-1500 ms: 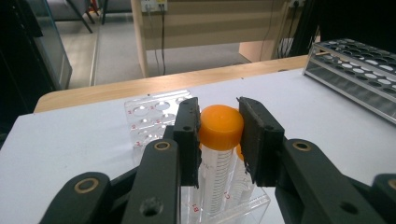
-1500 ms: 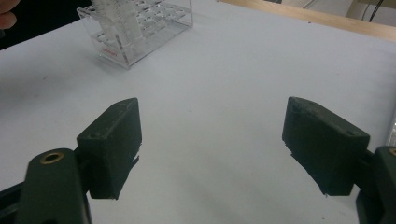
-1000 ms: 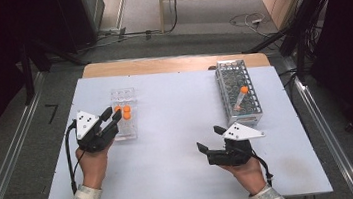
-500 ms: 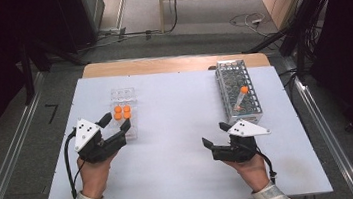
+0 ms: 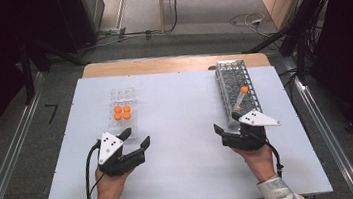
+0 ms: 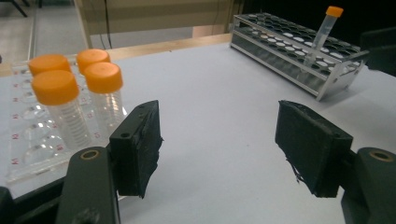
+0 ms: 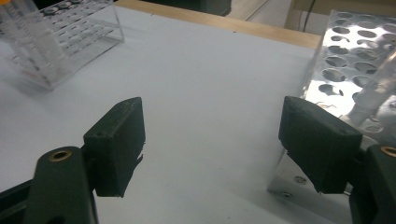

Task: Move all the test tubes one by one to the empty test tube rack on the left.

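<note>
Here I see four orange-capped tubes [image 5: 122, 111] in the clear rack [image 5: 122, 94], one tilted tube [image 5: 240, 97] in the metal rack [image 5: 224, 76]. My left gripper [image 5: 136, 138] and right gripper [image 5: 226, 121] are both spread, pinching nothing.

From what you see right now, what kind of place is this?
Probably a laboratory bench set up for recording handling tasks. A metal tube rack holds one orange-capped tube, a clear plastic rack holds four more, and cables run over the floor behind the white table.

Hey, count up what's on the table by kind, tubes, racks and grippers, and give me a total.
Orange-capped tubes: 5, four in the clear rack, one in the metal rack
Racks: 2
Hand-held grippers: 2, left, right
Total: 9
</note>
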Demonstrator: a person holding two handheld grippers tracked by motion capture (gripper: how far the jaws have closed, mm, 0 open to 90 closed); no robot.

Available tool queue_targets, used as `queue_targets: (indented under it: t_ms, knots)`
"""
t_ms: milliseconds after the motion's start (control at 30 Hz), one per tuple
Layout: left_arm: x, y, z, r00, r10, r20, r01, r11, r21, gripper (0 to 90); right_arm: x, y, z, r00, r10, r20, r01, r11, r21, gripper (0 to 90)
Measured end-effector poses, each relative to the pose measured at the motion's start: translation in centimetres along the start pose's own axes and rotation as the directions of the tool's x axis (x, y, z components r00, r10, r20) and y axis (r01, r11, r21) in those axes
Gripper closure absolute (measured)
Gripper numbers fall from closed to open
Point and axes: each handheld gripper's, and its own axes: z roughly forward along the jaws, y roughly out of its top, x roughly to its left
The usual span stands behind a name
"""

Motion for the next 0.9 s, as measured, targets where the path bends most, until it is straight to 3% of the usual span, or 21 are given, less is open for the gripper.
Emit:
queue_targets:
  t_ms: [367, 900]
  knots:
    - [-0.4, -0.7, -0.1, 0.9999, 0.014, 0.008, -0.014, 0.9999, 0.003, 31.2, -3.9, 0.6, 1.0, 0.9872, 0.062, 0.147, -0.056, 0.9976, -0.039, 24.4]
    - [-0.6, -0.7, 0.1, 0.9998, 0.014, 0.015, -0.014, 0.9999, 0.004, 31.3, -6.6, 0.5, 3.0, 0.9616, 0.134, 0.24, -0.123, 0.9906, -0.059, 34.8]
